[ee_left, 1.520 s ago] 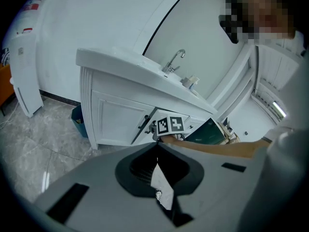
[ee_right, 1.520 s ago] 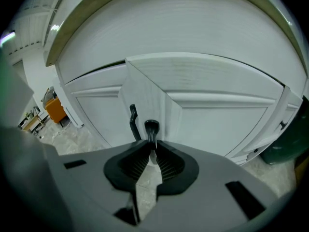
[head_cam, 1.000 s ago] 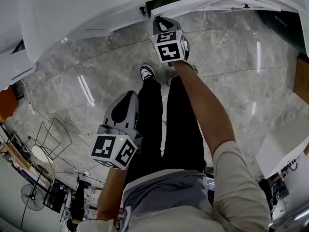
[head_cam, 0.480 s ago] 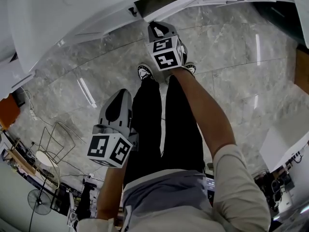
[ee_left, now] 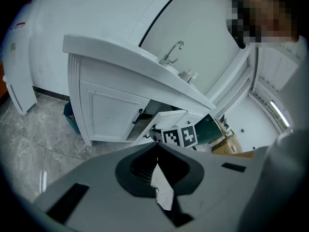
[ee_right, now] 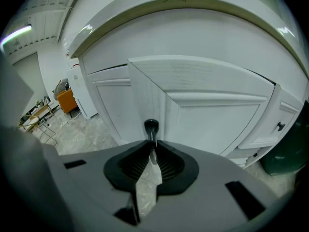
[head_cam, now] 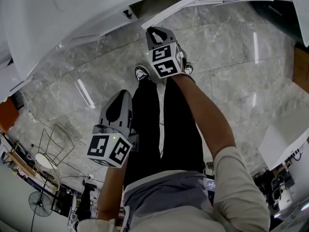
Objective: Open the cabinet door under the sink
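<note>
Door (ee_right: 212, 115): swung further out from the cabinet (ee_left: 91, 105) than a second ago, drawn back with the right tongs (ee_right: 153, 151). White, panelled, it now stands ajar under the sink table (ee_left: 120, 57), beside a second door (ee_left: 108, 115) that is closed.
Handle (ee_right: 151, 128): black, on the open door's edge, its lower end pinched in the right tongs.
Right tongs, head view (head_cam: 155, 34): at the door's edge (head_cam: 193, 4), arm stretched forward.
Left tongs (ee_left: 156, 151): pressed together with nothing between them; held low beside the person's left leg (head_cam: 147, 129), well apart from the cabinet.
Faucet (ee_left: 173, 52): chrome, upright on the table.
Floor (head_cam: 227, 57): grey marble tiles.
</note>
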